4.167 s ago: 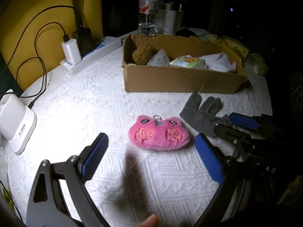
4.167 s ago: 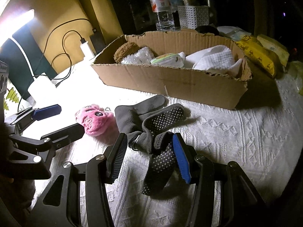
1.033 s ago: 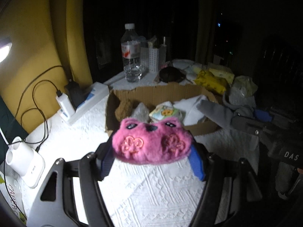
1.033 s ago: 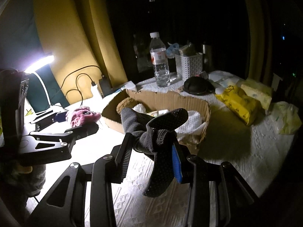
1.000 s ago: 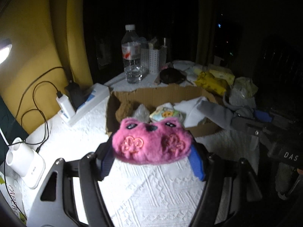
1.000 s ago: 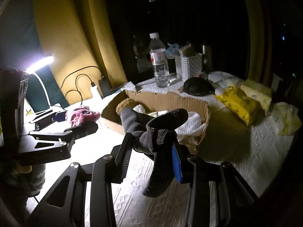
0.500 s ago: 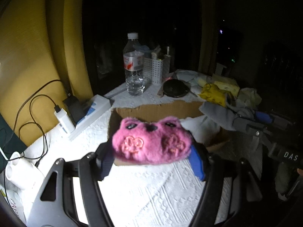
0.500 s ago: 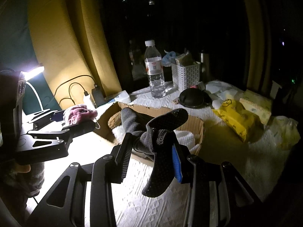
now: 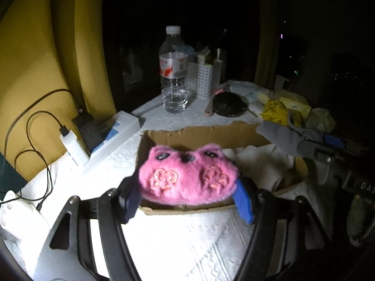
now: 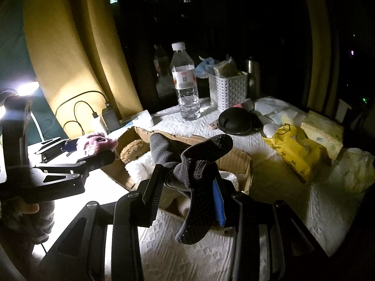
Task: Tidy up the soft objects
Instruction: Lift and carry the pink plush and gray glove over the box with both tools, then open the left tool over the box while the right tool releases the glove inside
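A pink plush toy point(image 9: 187, 174) rides crosswise in the left gripper point(image 9: 186, 199), its long axis running from one blue pad to the other, its stitched face turned back toward the camera; the jaws are clamped on its two ends. It hangs above the near edge of an open cardboard box point(image 9: 211, 134) on the white-covered counter point(image 9: 178, 241). The right gripper point(image 10: 187, 194) is clamped on a bunched pair of grey grip-dotted socks point(image 10: 194, 175), one toe pointing up and to the right, another length drooping below the jaws, over the box's right portion. The plush blocks most of the box interior from the left wrist camera, where only white cloth shows at the right. The right wrist camera reveals a brown fuzzy item point(image 10: 134, 149) and white fabric inside, plus a glaring lamp point(image 10: 28, 87) at far left. Behind the box stand a water bottle point(image 9: 173, 70) and a white basket point(image 10: 228, 89); the background is too dark to read.
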{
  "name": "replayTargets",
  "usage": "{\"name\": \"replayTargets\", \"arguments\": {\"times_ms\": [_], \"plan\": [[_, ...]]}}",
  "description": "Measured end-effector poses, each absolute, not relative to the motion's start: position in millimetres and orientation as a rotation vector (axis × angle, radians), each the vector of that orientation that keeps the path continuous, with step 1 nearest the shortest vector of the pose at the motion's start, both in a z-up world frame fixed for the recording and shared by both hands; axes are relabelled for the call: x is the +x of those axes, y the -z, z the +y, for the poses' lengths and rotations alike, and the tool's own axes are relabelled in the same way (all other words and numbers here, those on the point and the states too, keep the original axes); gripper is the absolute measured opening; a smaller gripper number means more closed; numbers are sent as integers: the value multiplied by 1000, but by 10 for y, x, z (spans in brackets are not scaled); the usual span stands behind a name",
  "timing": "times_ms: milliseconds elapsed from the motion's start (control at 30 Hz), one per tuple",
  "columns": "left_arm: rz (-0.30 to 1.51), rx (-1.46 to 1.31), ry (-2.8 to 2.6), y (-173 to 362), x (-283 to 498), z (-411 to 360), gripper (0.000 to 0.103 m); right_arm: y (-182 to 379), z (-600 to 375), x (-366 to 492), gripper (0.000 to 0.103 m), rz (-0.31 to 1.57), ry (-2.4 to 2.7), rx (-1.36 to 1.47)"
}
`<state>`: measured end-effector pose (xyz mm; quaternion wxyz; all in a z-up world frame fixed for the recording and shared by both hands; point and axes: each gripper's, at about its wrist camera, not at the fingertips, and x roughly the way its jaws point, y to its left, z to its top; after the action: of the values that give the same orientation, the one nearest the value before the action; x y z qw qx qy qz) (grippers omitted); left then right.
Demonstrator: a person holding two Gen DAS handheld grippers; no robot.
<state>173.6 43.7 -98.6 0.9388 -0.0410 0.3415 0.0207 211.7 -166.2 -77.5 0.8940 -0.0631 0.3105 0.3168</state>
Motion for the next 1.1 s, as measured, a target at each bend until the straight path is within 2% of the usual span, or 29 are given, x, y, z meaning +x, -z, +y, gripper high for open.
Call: {"name": "replayTargets", "arguments": {"times_ms": [467, 1100], "plan": [[802, -89, -61, 1439, 1950, 556, 68, 1095, -1519, 2469, 40, 708, -647, -122], [840, -54, -37, 1529, 2067, 448, 73, 1440, -1343, 2595, 41, 768, -586, -156]]}}
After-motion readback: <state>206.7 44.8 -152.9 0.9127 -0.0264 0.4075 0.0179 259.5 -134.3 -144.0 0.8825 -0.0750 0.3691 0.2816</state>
